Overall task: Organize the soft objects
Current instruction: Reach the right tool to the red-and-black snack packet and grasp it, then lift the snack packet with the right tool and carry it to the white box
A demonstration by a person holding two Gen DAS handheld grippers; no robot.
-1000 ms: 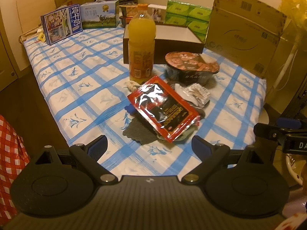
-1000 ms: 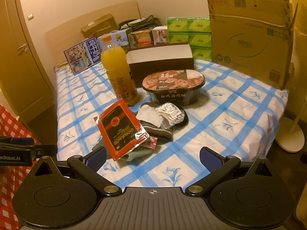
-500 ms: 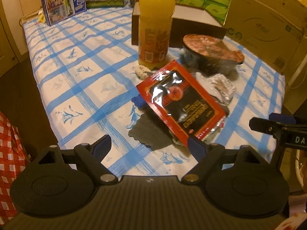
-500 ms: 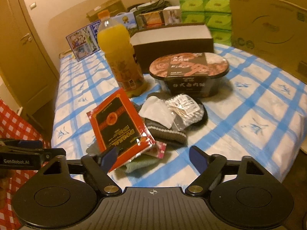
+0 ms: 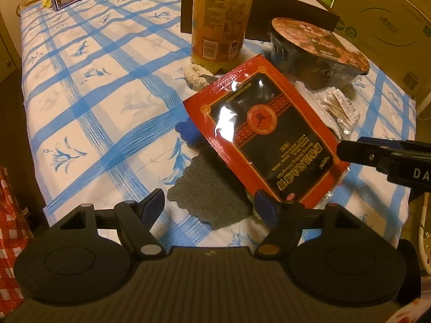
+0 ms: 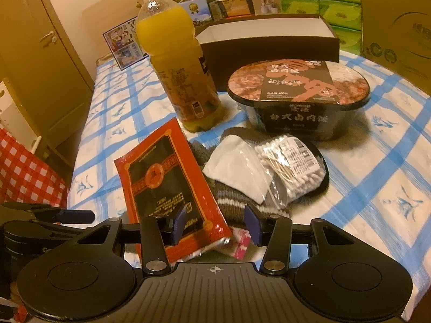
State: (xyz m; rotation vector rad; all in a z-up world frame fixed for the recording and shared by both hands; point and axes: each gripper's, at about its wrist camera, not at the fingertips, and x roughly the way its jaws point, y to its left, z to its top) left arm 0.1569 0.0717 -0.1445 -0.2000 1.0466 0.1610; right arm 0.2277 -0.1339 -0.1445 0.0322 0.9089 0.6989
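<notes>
A: Left wrist view. Step in hand?

B: Likely the reach into the pile. Left gripper (image 5: pixel 210 207) low over the bed (image 5: pixel 102 102), fingers (image 5: pixel 156 205) released and just been narrowing, nothing pinched. Between them, a flat grey cloth (image 5: pixel 212 196), at 6 o'clock of the red packet (image 5: pixel 266 140) and partly under it. At the packet's 9 o'clock, a scrap of blue cloth (image 5: pixel 187 132).

A: Next move?

B: Probably sinking onto the grey cloth and closing on its edge, without snagging the packet.

A: Right wrist view?

B: Right gripper (image 6: pixel 215 224) half closed, also just been narrowing. Near corner of the red packet between its fingers, not seen squeezed. At the packet's 3 o'clock, a striped knitted piece (image 6: pixel 234 202), buried under a white pouch (image 6: pixel 237 164) and a bag of cotton swabs (image 6: pixel 293 164). Probably calls for clearing the packet off the soft things first.

A: Containers?

B: At 12 o'clock, an open dark box (image 6: pixel 269 35), pale inside, contents out of sight. In front, a sealed bowl (image 6: pixel 299 86). At 11 o'clock, a capped bottle (image 6: pixel 175 62), nearly full of orange drink.
</notes>
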